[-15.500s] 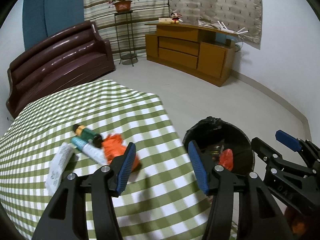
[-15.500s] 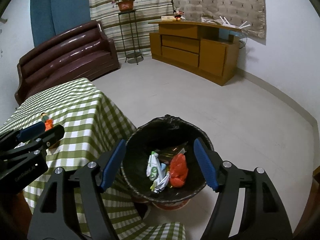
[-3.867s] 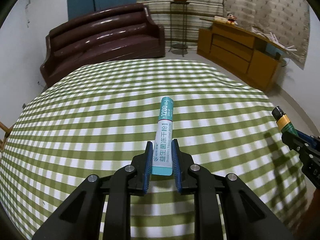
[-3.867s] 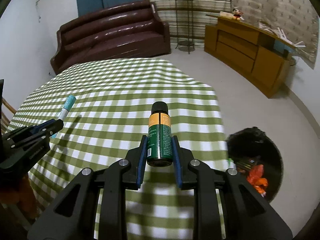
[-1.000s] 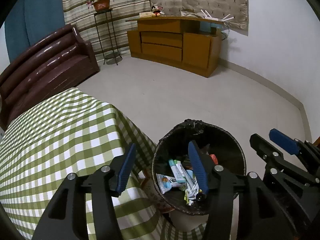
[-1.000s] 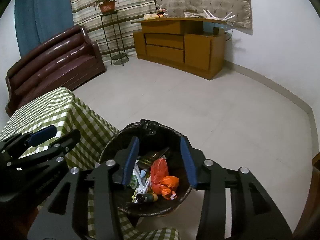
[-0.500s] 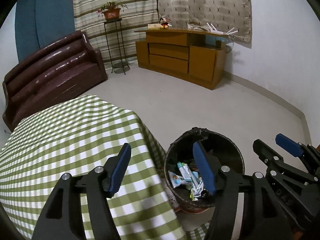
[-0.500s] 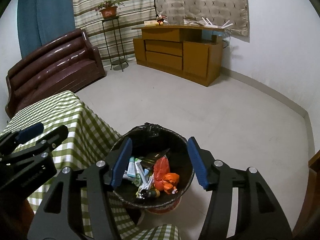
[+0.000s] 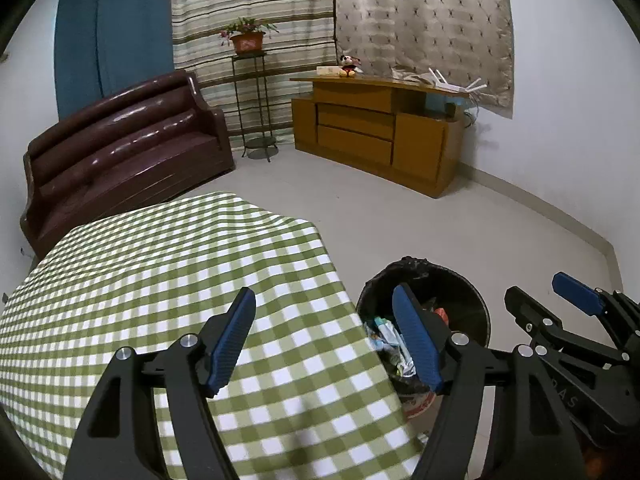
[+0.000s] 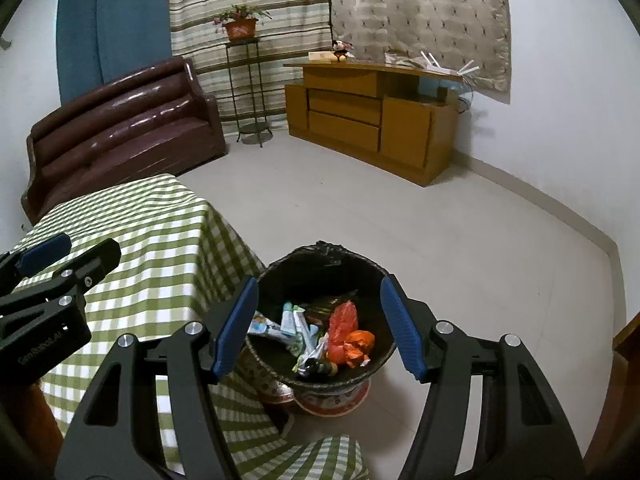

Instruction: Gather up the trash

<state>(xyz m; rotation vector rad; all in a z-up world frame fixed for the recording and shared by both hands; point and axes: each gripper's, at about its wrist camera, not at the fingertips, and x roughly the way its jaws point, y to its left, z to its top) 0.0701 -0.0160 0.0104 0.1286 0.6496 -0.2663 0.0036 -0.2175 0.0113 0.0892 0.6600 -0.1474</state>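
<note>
Right wrist view: right gripper (image 10: pixel 318 322) empty, jaws opening, hangs straight above trash bin (image 10: pixel 376 276) holding the collected trash (image 10: pixel 320 336), left gripper (image 9: pixel 324 334) likewise empty and opening, over the checkered table (image 9: pixel 140 280) edge beside the bin.

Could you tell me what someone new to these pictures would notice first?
Probably the black-lined trash bin on the floor beside the table, with orange wrappers and tubes inside it. Next, the green checked tablecloth, bare where it shows. The left gripper and right gripper hold nothing, their jaws opening.
</note>
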